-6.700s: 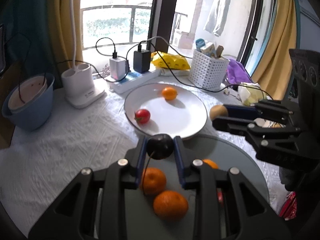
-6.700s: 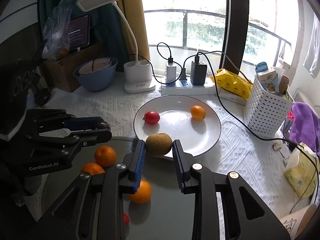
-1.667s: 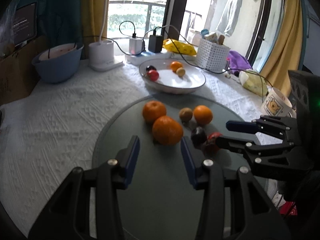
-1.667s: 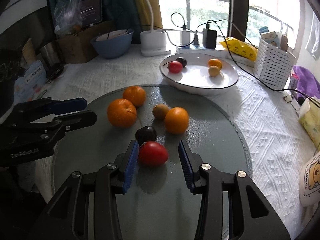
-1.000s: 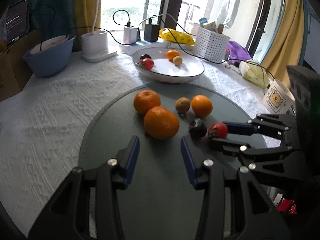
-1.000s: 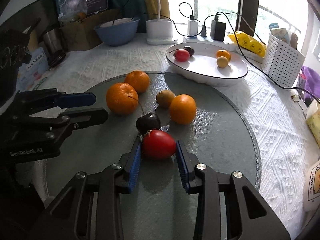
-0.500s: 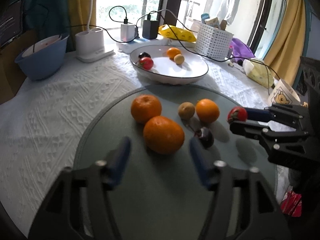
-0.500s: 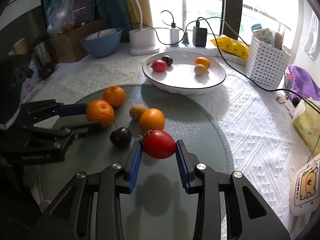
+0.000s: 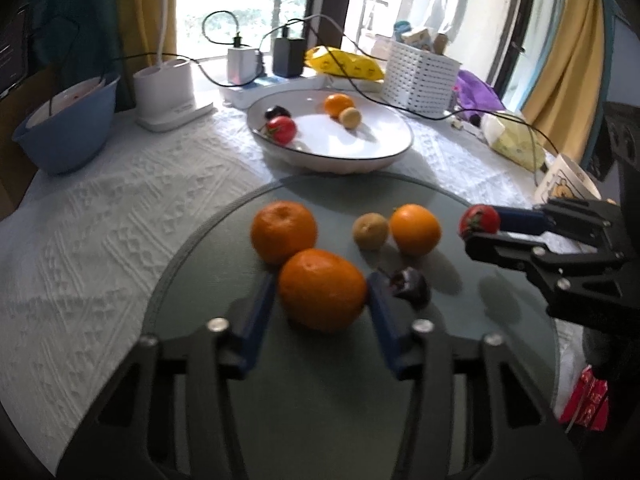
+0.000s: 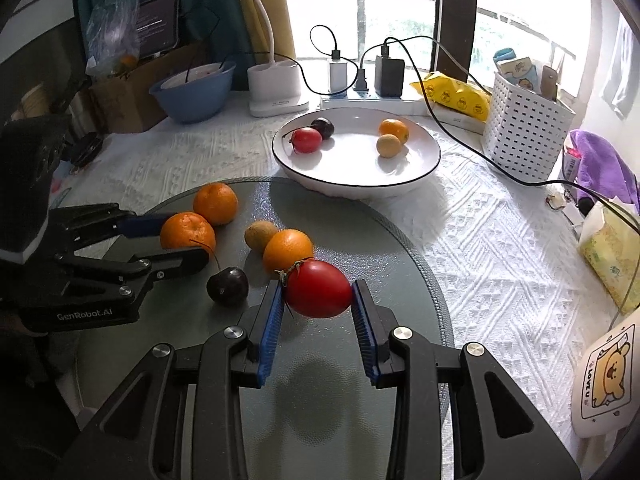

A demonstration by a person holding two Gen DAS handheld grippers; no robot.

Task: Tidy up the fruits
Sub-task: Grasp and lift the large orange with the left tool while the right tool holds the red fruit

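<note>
Red tomato [image 10: 318, 289] sits clamped between the blue pads of the right gripper [image 10: 318, 300], low centre of the right wrist view, lifted clear of the grey round mat [image 10: 400, 240]; its shadow falls on the mat below. A second ago it rested on the mat beside the dark plum [image 10: 227, 286]; now it is off the surface. In the left wrist view the same tomato shows at mid right, at the tips of that gripper.

Left gripper [image 9: 322, 300] straddles the nearest orange [image 9: 322, 289], lower centre of its view. Its jaws are closing, the orange between them; the pads stand very close to the skin on both sides, but motion blur hides whether they press. The orange looks to rest on the mat. Half a second ago these jaws stood far wider.

Left on the mat: a second orange [image 9: 283, 231], a third orange [image 9: 415, 229], a brown kiwi [image 9: 370, 231] and the plum. White plate [image 10: 420, 178], upper centre, already holds a tomato, a plum, a small orange and a pale round fruit, paired off at opposite sides.

Reading: both hands are mid pick-up. The lifted tomato likely goes to the plate next to its like. Orange grip not yet confirmed. Four fruits would remain loose after this pair.
</note>
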